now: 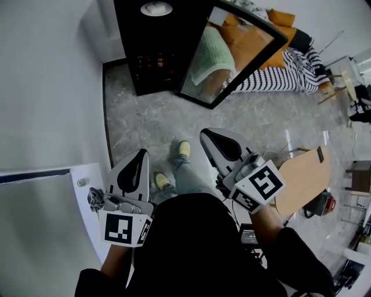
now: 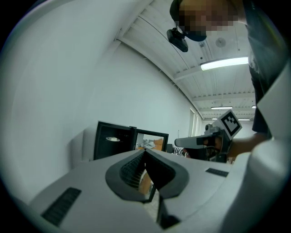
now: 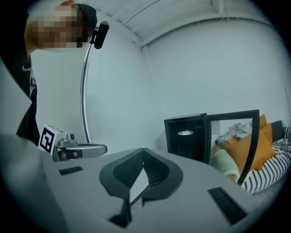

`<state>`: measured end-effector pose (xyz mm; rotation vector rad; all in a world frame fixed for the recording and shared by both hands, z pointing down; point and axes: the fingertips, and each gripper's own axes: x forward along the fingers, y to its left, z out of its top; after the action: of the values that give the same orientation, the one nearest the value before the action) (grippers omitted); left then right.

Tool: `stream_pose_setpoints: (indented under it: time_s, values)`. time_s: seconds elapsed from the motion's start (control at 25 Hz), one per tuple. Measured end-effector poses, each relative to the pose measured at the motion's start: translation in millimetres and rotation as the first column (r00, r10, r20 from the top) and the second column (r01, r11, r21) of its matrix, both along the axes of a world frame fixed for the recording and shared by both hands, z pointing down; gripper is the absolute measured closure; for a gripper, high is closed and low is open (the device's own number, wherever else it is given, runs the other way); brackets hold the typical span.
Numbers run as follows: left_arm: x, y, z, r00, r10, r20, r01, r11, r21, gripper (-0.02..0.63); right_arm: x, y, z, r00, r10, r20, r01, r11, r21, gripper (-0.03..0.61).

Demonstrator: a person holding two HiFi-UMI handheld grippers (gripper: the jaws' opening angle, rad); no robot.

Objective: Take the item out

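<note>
Head view shows the left gripper [image 1: 141, 153] and right gripper [image 1: 204, 135] both closed and empty, well apart from the open-doored black cabinet [image 1: 139, 64] on the floor, where what may be a white dish [image 1: 156, 8] sits on the top shelf, nothing yet taken out.

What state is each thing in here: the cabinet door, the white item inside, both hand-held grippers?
Glass door of the black cabinet: swung open.
White round item: inside the cabinet near the top, not yet taken out.
Left hand-held gripper: shut, empty.
Right hand-held gripper: shut, empty.
</note>
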<state>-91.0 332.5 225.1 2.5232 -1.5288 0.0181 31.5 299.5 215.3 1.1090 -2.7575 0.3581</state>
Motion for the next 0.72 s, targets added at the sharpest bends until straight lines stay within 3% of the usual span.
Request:
stream_pose_setpoints:
  time_s: [0.32,0.72]
  values:
    - [0.3,-31.5,-3.5,0.999,-0.008,0.032,0.007,1.000,0.027,0.604,-2.9,-36.2,3.9,1.000,-0.011,0.022,0.011,1.000,0.012,0.577]
    - [7.6,-135.2,-1.2,0.998,-0.008,0.070,0.007,1.000,0.006,0.604,13.0,-150.8,8.0,0.999,0.017,0.046,-0.018,1.000,0.014,0.577]
